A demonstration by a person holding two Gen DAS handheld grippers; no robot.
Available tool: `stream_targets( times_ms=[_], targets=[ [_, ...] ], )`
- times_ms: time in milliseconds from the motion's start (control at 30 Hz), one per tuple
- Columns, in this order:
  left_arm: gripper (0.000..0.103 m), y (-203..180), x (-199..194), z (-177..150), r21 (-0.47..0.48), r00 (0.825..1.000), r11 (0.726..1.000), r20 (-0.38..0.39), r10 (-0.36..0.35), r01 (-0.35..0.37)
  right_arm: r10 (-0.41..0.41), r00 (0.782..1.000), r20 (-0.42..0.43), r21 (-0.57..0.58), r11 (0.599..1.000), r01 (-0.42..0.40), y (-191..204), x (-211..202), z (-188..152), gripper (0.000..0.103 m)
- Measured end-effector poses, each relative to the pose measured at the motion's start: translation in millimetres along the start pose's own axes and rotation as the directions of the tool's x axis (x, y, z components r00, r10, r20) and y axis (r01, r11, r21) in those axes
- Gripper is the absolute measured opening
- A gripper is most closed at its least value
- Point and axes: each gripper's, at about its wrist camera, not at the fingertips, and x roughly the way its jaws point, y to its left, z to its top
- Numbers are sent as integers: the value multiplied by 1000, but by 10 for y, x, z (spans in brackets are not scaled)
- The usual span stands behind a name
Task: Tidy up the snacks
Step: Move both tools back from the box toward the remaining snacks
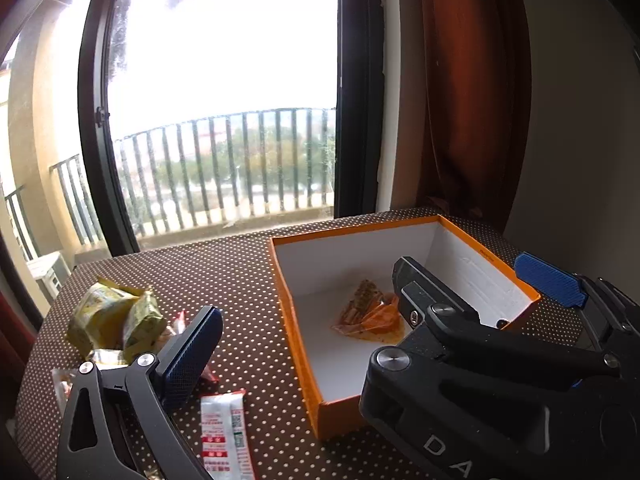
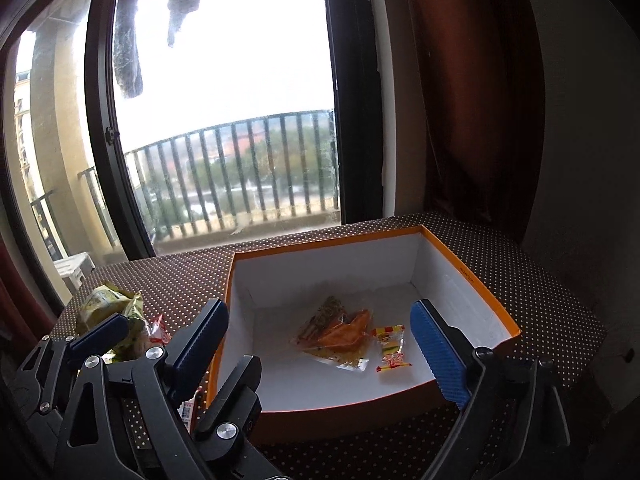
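An orange box [image 2: 320, 242] with a white inside stands on the dotted table. In it lie a clear packet with an orange-brown snack [image 2: 336, 332] and a small yellow-and-red candy [image 2: 392, 346]. My right gripper [image 2: 320, 312] hangs open over the box's near side with nothing between its fingers. My left gripper [image 1: 320, 316] is open too and holds nothing. Its left pad [image 1: 192, 352] is above the loose snacks left of the box [image 1: 460, 248]. Its right finger is hidden behind the right gripper, whose blue pad [image 1: 548, 280] shows at the box's right wall. The clear packet [image 1: 368, 312] also shows here.
Left of the box lie green-yellow packets [image 1: 112, 320], a small red candy [image 1: 180, 320] and a white-and-red sachet [image 1: 224, 432]. The table [image 1: 232, 272] has a brown polka-dot cloth and ends at a large window. A dark red curtain [image 1: 460, 100] hangs at the back right.
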Motion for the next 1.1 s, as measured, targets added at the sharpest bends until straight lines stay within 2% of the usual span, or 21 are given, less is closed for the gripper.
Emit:
stream_targets(
  times_ms=[533,833,1100],
  targets=[
    [102,299,-336,-451,-65,994,994,47,94,-91,71,997,43,-34,997,-70,343,-201,-312,94],
    [102,484,-315,-797,-100,984,980,16,176,-174,122,992,-2,-66,990,-122,585,-45,-643,94],
    [101,614,-312,-1095,-126,983,975,-3,184,-183,154,988,-19,-77,985,-155,725,38,-921,94]
  ],
)
